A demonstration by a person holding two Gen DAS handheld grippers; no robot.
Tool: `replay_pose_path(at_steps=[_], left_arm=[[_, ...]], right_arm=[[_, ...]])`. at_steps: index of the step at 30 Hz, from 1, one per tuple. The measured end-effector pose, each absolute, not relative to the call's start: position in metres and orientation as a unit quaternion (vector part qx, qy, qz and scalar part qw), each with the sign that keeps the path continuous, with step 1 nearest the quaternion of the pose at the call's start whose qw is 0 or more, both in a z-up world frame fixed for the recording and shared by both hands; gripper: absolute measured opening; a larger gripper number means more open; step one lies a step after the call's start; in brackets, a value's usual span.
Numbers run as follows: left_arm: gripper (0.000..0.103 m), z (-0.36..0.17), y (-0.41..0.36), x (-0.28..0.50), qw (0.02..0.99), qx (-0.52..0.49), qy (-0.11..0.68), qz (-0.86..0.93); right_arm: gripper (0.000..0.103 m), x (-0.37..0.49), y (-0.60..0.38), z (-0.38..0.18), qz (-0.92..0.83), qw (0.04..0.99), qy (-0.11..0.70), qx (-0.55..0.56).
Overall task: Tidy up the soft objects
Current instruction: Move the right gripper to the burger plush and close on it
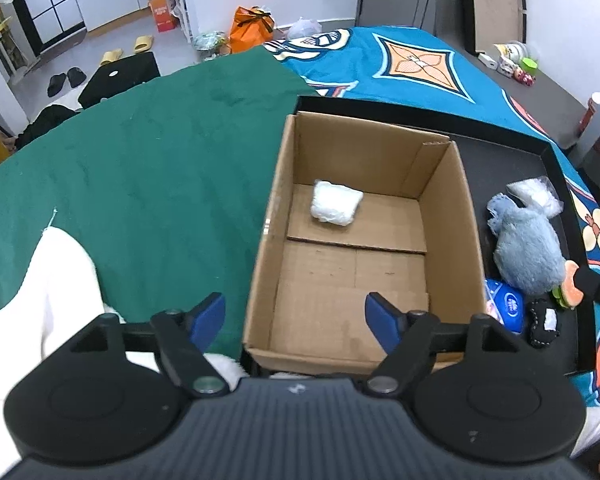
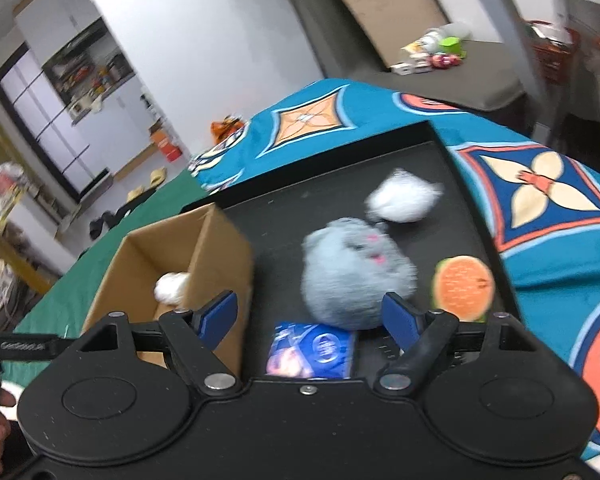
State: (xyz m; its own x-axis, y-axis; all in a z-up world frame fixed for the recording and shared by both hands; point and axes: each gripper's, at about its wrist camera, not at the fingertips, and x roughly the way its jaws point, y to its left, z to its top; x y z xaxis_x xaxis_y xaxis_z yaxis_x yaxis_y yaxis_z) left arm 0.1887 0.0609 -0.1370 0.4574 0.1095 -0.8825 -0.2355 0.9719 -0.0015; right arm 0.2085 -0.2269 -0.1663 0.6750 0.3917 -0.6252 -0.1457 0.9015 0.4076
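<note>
A cardboard box [image 1: 364, 240] on the black tray's [image 1: 500, 148] left side holds one white bundle [image 1: 335, 202]. The grey plush toy [image 2: 352, 276] waits mid-tray. Right gripper [image 2: 312, 316], wide and empty, must likely close on it next; left gripper [image 1: 296, 316] wide, empty over the box.

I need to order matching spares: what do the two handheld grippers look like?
Both match: the left gripper and right gripper have a black ribbed body, two round black discs, black linkage arms with silver pivot pins, and blue finger pads. No cables show.
</note>
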Motion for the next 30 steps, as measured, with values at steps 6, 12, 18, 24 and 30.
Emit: replay_pose_path(at_steps=[6,12,18,24,30], left_arm=[[0.076,-0.138,0.047,0.194,0.845,-0.037,0.522,0.11],[0.08,-0.137,0.038,0.197,0.839,-0.021,0.53,0.119],[0.08,-0.143,0.029,0.205,0.828,-0.001,0.545,0.129],[0.081,-0.149,0.026,0.212,0.818,0.009,0.558,0.14],[0.081,-0.153,0.022,0.218,0.812,0.022,0.563,0.152]], right_arm=[[0.066,0.214,-0.253,-0.185,0.118,0.902,0.369,0.188],[0.063,0.218,-0.268,-0.203,0.087,0.9,0.379,0.198],[0.063,0.225,-0.279,-0.218,0.071,0.891,0.392,0.217],[0.063,0.233,-0.291,-0.232,0.06,0.878,0.403,0.252],[0.063,0.238,-0.294,-0.24,0.049,0.875,0.408,0.256]])
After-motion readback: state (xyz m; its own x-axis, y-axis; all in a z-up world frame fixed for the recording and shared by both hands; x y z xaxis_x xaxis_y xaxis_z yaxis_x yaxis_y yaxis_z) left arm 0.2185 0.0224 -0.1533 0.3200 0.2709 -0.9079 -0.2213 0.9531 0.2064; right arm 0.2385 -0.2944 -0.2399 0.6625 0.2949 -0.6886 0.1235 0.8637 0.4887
